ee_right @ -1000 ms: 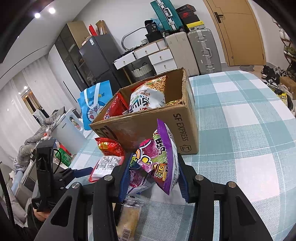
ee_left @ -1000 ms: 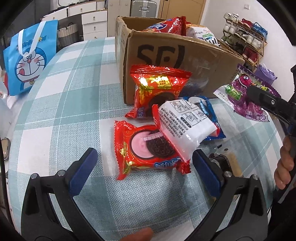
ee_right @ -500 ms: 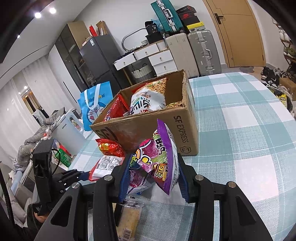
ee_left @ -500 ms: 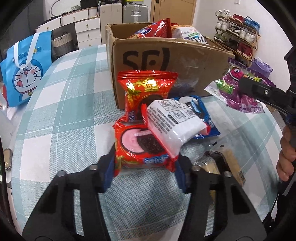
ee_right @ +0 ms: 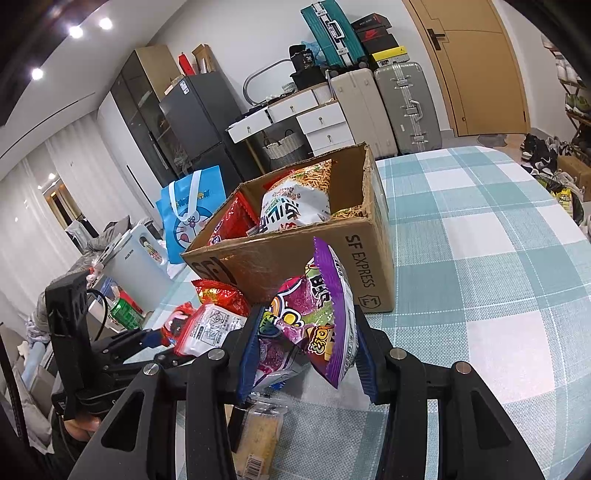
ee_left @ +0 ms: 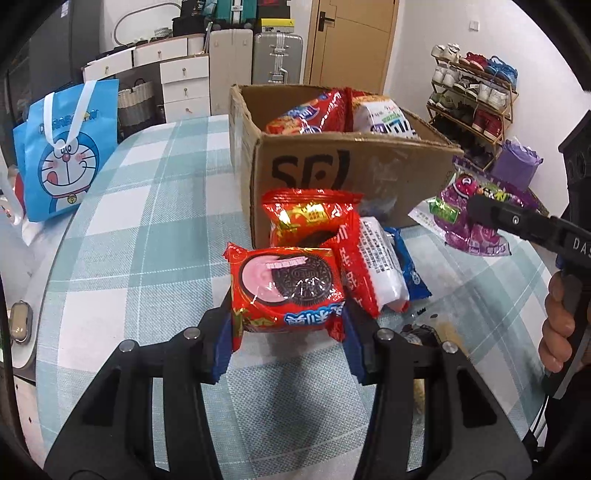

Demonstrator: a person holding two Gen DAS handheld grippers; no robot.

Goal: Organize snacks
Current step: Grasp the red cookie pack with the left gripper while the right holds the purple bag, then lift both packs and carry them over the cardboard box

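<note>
Both views are bright and evenly lit from overhead; 3 ceiling spotlights (ee_right: pixel 75 31) burn white at the right wrist view's upper left. Strong fisheye bending curves the door (ee_right: pixel 476 70) and the desk (ee_right: pixel 498 266) edge, and black vignetting fills every corner. Glare flashes on the red cookie packet (ee_left: pixel 286 286) and the foil wrapper behind it. Shadows under the packets are soft and short. The centre is sharp; the rims smear slightly.
</note>
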